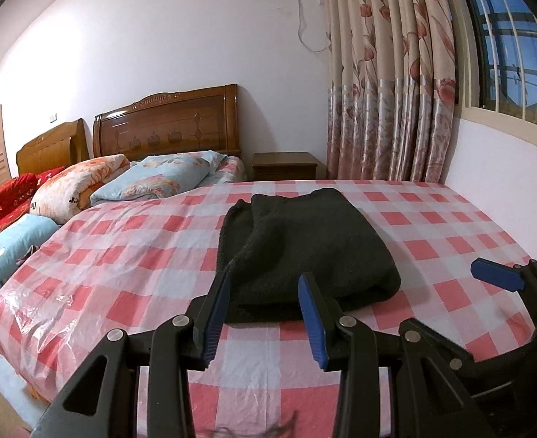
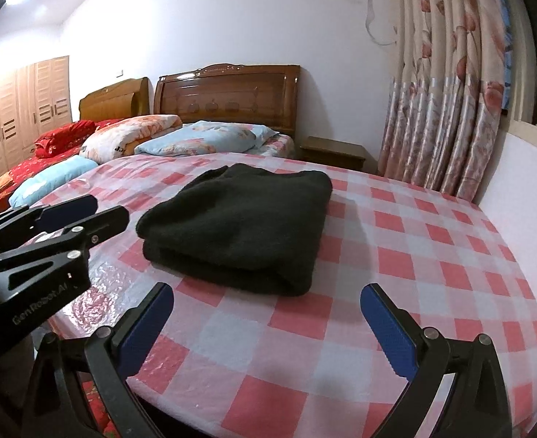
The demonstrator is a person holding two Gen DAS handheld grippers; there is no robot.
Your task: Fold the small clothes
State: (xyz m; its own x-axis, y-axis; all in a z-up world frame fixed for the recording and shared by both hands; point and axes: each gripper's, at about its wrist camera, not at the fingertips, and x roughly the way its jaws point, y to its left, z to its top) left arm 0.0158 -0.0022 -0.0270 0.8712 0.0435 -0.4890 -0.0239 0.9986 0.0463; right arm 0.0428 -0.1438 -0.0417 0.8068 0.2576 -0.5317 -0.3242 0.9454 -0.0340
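From the left wrist view, the left gripper (image 1: 265, 284) has its two blue pads a little apart, and nothing is between them. It holds nothing. Just past the tips lies the black garment (image 1: 297, 248), folded into a thick, soft pile. It rests on the pink and white checked cover (image 1: 130, 255), which is shiny like plastic and lies over the bed. The near edge of the garment looks very close to the left gripper's tips, but I judge they are not touching. Off to the right side, a blue pad of the right gripper (image 1: 498, 275) peeks in.

From the right wrist view, the right gripper (image 2: 266, 304) has its jaws wide apart and is empty too. The black garment (image 2: 239, 226) sits a bit ahead of it, folded over with the rounded fold facing the camera. The left gripper (image 2: 97, 208) shows at the left, near the garment's left edge.

The fold looks done or nearly done. What could go wrong: a tip could bump the pile and push the top layer off. The shiny cover looks slippery, so the whole pile could slide. A pinch on just one layer could pull the fold open.
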